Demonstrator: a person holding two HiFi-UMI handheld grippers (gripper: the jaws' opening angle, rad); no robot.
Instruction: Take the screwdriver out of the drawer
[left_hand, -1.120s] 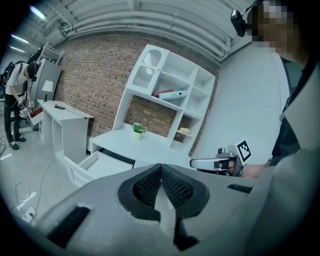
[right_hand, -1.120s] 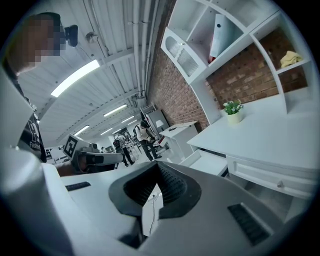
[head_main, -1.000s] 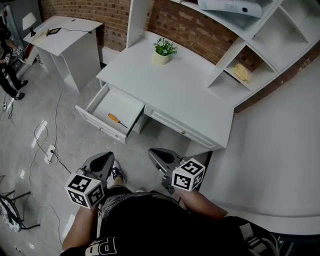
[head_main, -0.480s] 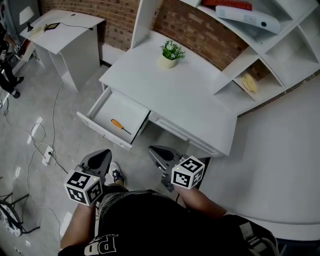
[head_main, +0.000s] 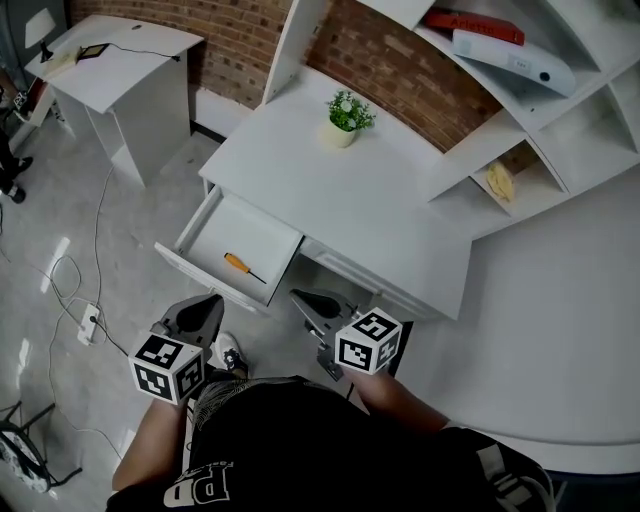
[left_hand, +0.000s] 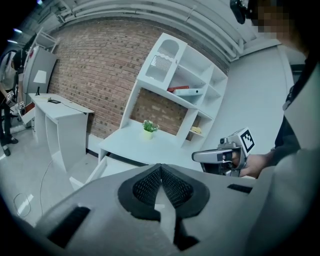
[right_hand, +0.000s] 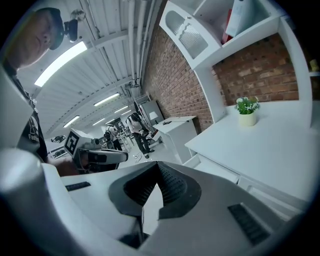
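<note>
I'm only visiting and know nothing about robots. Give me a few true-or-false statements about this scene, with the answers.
1. The drawer is open. True.
2. The screwdriver lies on top of the desk. False: it lies inside the drawer.
3. The right gripper holds the screwdriver. False: its jaws are together on nothing.
4. A potted plant stands on the desk. True.
</note>
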